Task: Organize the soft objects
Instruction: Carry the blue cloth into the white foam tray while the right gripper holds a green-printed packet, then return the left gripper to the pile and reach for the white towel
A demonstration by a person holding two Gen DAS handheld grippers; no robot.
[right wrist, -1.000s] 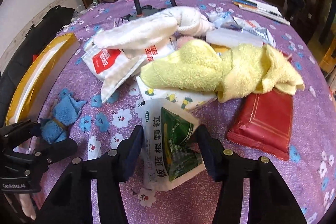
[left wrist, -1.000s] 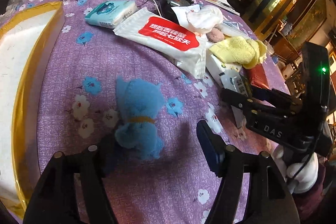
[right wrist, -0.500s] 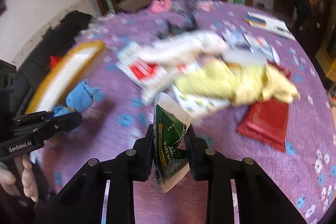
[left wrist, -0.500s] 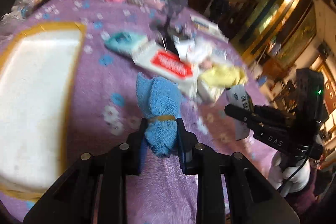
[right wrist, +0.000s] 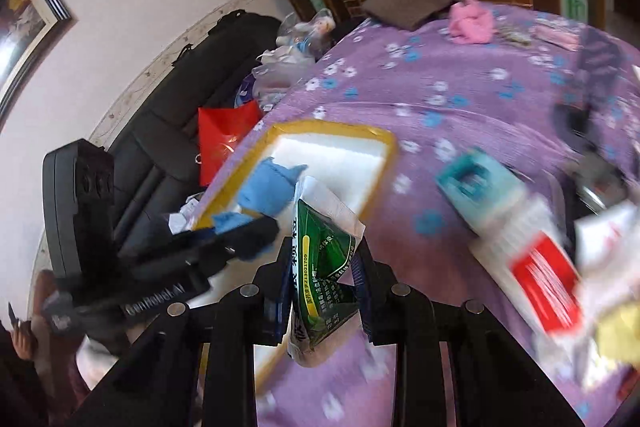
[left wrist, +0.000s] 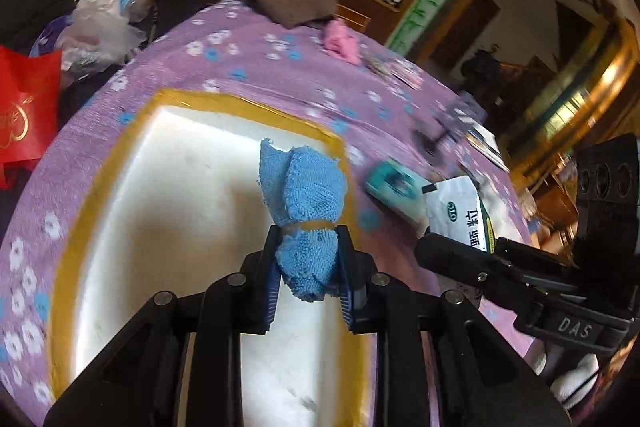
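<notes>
The left gripper [left wrist: 310, 267] has its ribbed blue pads clamped on the lower part of a blue terry cloth [left wrist: 306, 203]. The cloth is looped-pile fabric, bunched and cinched at the middle by a yellowish elastic band [left wrist: 308, 225], so that it flares above and below like a bow. It hangs in the air over the tray [left wrist: 160, 211], near the tray's far right corner.

The right gripper [right wrist: 324, 277] has its jaws closed tight on a glossy pouch [right wrist: 322, 259], green and white with printed characters, crumpled flat and creased. The pouch is held just beyond the tray's right rim, above the tablecloth [right wrist: 460, 83].

The tray is rectangular with rounded corners, a smooth white floor and a gold rim. It rests at the left edge of the table, on purple cloth printed with white and blue flowers.

Beyond the tray's right edge lie a teal tissue pack [right wrist: 480, 183] and a white packet with a red label [right wrist: 544, 275], both blurred. At the table's far edge are a brown folded fabric [left wrist: 292, 3] and a pink soft item [left wrist: 342, 41]. A red bag [left wrist: 24, 111] stands off the table's left edge.
</notes>
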